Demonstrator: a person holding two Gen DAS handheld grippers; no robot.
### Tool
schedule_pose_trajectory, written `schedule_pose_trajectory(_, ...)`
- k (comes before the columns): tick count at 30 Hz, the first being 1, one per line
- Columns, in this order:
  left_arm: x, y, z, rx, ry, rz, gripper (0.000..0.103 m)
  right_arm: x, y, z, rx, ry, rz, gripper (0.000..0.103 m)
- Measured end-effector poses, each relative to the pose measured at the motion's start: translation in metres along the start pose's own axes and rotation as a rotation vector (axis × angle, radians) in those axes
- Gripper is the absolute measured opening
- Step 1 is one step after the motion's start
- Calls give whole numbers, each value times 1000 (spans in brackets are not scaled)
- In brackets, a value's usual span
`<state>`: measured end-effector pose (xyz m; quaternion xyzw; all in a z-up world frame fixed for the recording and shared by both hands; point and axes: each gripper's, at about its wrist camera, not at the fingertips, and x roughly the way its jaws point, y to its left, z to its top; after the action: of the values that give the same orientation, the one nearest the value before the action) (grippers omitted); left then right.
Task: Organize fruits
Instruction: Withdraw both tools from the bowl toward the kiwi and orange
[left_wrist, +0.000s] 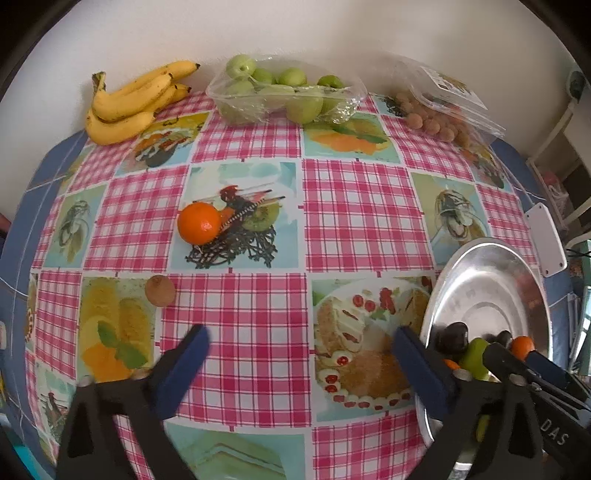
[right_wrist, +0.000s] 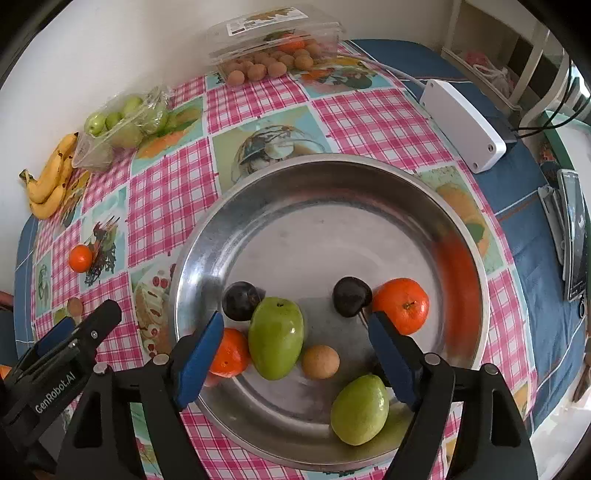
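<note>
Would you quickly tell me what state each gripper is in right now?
Left gripper: open, holding nothing, above the tablecloth.
Right gripper: open, holding nothing, above the metal bowl.

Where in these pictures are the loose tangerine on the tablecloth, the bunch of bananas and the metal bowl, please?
loose tangerine (left_wrist: 198, 223), left wrist view, middle of its peel.
bunch of bananas (left_wrist: 125, 105), left wrist view, middle of the bunch.
metal bowl (right_wrist: 332, 236), right wrist view, bare inner floor.

Both wrist views look steeply down, sharing the tablecloth (left_wrist: 258, 325).
</note>
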<state>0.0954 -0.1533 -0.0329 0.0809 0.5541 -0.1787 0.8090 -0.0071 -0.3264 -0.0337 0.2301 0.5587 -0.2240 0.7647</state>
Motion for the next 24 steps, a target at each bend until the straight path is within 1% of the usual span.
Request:
schedule_pose_trajectory(4,-1,0,-1,9,-26,31,103,1,2,0,-14,-7,-7,97)
schedule_pose_trajectory(15,-6,0,0,23,-31,25,103,2,4,0,-32,-3,-15,97)
schedule_pose_trajectory(20,-10,7,1,16,-30,19,103,-1,7,0,-42,-6,-16,97)
schedule_pose_trajectory(24,-17,16,2,29,-51,56,103,-3,14,-1,-60,-8,-21,97)
